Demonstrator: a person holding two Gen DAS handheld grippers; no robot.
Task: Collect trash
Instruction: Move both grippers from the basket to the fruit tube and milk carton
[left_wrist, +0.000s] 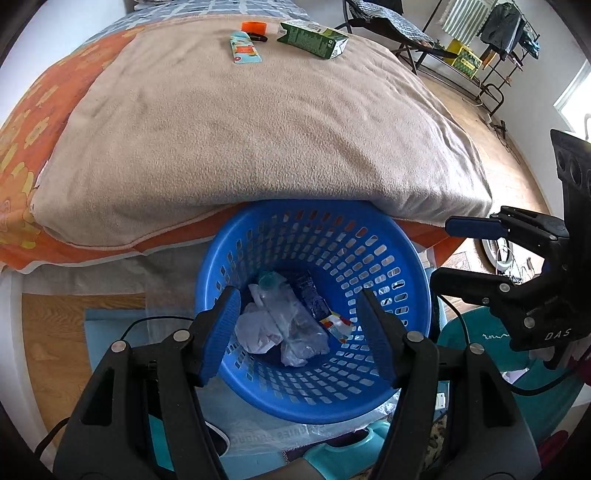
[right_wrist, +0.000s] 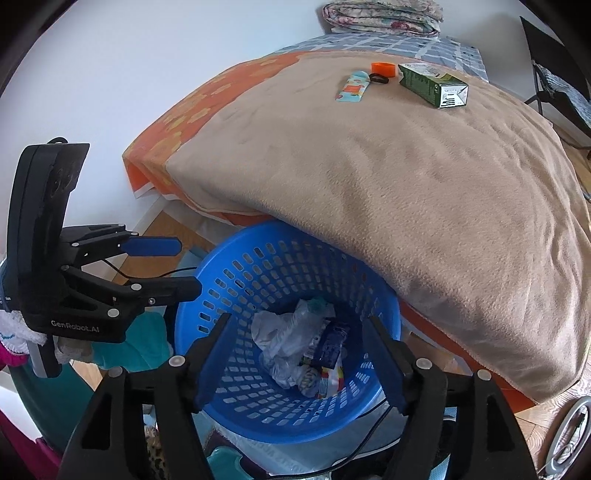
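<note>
Left wrist view: left gripper (left_wrist: 299, 314) is held above the blue basket (left_wrist: 258, 236), fingers spread apart, nothing between them.
Right wrist view: right gripper (right_wrist: 299, 343) is also held over the basket (right_wrist: 207, 288), fingers apart and empty; the left tool is seen beside it at the frame's left edge.
Trash already collected: crumpled plastic bottle (left_wrist: 284, 314), white crumpled paper (left_wrist: 255, 332), dark blue wrapper (left_wrist: 312, 295) and a colourful packet (left_wrist: 338, 325) are seen lying at the basket bottom.
Trash still out: green carton (left_wrist: 314, 38), patterned wrapper (left_wrist: 243, 50), orange cap (left_wrist: 254, 26) and a small black item (left_wrist: 257, 37) are left on the beige blanket (left_wrist: 240, 140), at the far end, well apart from the basket.
Basket position: far rim is tucked under the overhanging blanket edge; the basket is tilted toward the cameras.
Risk, basket: a knock from either tool on the rim is judged likely to tip the tilted basket and spill what is inside.
Risk, carton: the carton's smooth faces may slip if it is pinched at a corner; soft bedding gives under pressure, so blanket fibres may be caught in the fingers.
Risk, small items: cap and black item lie close together; one may be nudged away while the other is taken.
Risk, cables: trailing cables near the basket may be snagged on the reach.
</note>
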